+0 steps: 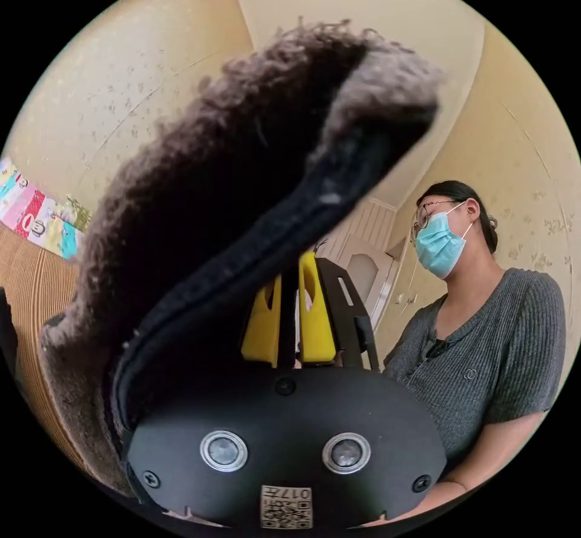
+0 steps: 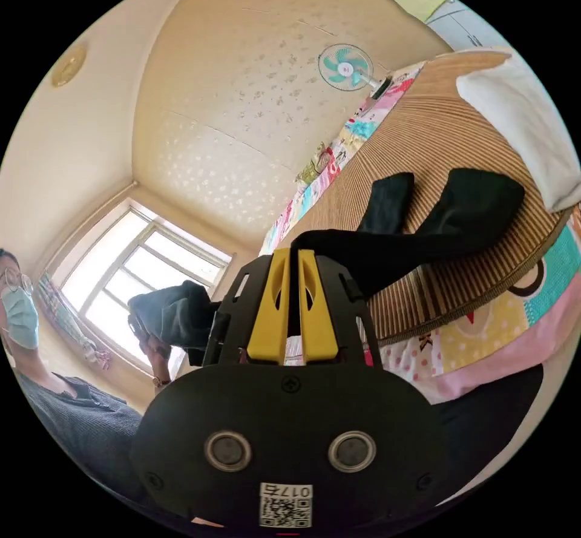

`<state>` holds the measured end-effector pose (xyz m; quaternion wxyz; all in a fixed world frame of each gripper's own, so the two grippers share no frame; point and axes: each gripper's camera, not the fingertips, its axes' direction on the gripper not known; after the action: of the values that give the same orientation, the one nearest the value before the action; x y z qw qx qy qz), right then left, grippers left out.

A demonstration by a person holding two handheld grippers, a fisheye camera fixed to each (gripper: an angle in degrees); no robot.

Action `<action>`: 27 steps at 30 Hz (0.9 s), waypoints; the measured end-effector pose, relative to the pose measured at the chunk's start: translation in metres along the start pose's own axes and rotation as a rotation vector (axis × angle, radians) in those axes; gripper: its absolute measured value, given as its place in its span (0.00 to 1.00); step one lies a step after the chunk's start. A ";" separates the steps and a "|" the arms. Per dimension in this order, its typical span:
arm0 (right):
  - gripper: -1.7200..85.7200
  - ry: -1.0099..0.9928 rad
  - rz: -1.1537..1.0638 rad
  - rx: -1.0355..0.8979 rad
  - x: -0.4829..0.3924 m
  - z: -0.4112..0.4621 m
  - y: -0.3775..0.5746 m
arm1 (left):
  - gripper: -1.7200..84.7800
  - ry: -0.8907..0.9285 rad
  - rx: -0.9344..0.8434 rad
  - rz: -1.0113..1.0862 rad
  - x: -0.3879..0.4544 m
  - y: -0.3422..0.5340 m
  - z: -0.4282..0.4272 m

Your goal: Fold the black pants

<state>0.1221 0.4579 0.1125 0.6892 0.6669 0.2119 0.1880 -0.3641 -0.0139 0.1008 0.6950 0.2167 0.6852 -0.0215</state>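
With the left gripper and right gripper each clamped on the waist end of the black pants, keep them level and taut while both legs trail on the bed near its edge.

Home bedroom: mat-covered bed, wall fan, window.

We see soft daylight from the window, which glares white in the right gripper view. Both fisheye views bend strongly toward black rims. In the left gripper view the fleecy pants loom close, dark and blurred.
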 end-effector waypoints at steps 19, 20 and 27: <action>0.16 0.256 -0.367 -0.519 -0.120 0.274 -0.194 | 0.13 -0.740 -0.230 -0.461 -0.253 0.038 0.017; 0.15 0.289 -0.341 -0.508 -0.096 0.274 -0.168 | 0.12 -0.739 -0.287 -0.453 -0.254 0.053 0.020; 0.20 0.587 0.049 -0.427 0.054 0.260 -0.045 | 0.16 -0.948 -0.734 -0.491 -0.245 0.191 0.041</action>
<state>0.3074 0.2670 0.0707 0.7179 0.4305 0.3407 0.4280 -0.2775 0.0800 0.3868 0.9259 -0.2309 0.2965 -0.0374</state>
